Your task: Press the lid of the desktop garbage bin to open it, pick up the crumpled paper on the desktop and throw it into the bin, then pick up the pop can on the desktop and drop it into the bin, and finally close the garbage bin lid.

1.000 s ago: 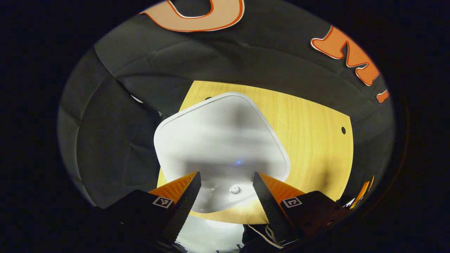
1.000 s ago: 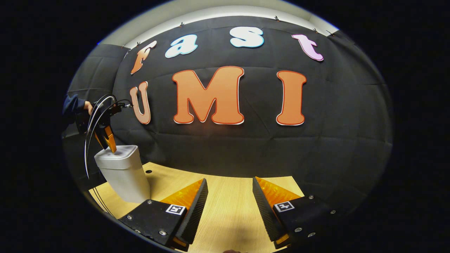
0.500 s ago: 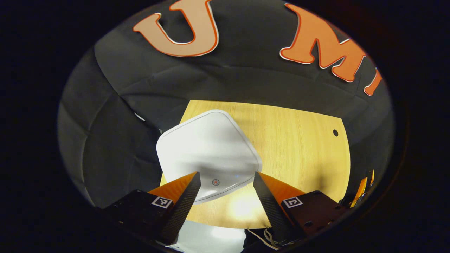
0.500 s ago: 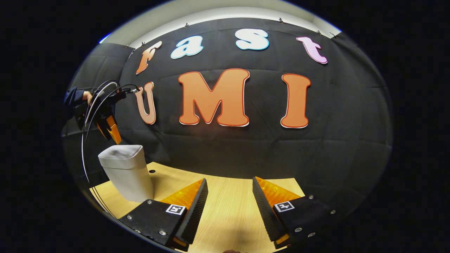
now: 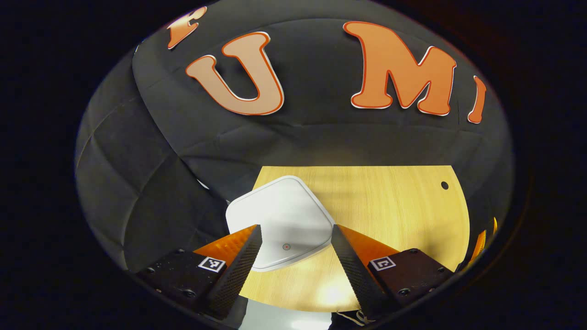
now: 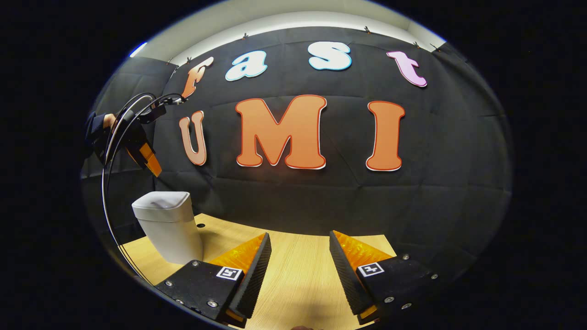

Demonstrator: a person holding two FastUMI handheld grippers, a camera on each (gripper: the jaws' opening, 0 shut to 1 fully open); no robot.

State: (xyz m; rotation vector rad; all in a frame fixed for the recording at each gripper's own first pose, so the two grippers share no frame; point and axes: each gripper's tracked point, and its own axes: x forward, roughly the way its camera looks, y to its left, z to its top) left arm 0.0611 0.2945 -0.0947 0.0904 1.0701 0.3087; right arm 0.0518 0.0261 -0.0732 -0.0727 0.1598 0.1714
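A white desktop bin (image 6: 169, 227) stands at the table's left end with its flat lid (image 5: 282, 220) down. In the left gripper view I look down on that lid, which carries a small round button (image 5: 286, 246) near its front edge. My left gripper (image 5: 296, 245) hangs open well above the lid, touching nothing. In the right gripper view, the left gripper (image 6: 149, 160) is high above the bin, held by a hand (image 6: 109, 121). My right gripper (image 6: 298, 254) is open and low over the wooden table (image 6: 302, 275), with nothing between its fingers.
The wooden table (image 5: 394, 206) has a small round hole (image 5: 444, 185) near its far right corner and another hole (image 6: 200, 225) beside the bin. Cables (image 6: 110, 183) loop down from the left gripper. Black cloth walls close the back and left.
My left gripper has risen from the bin's lid, so the bin looks smaller and farther below. The lid stays down. The right gripper has hardly moved.
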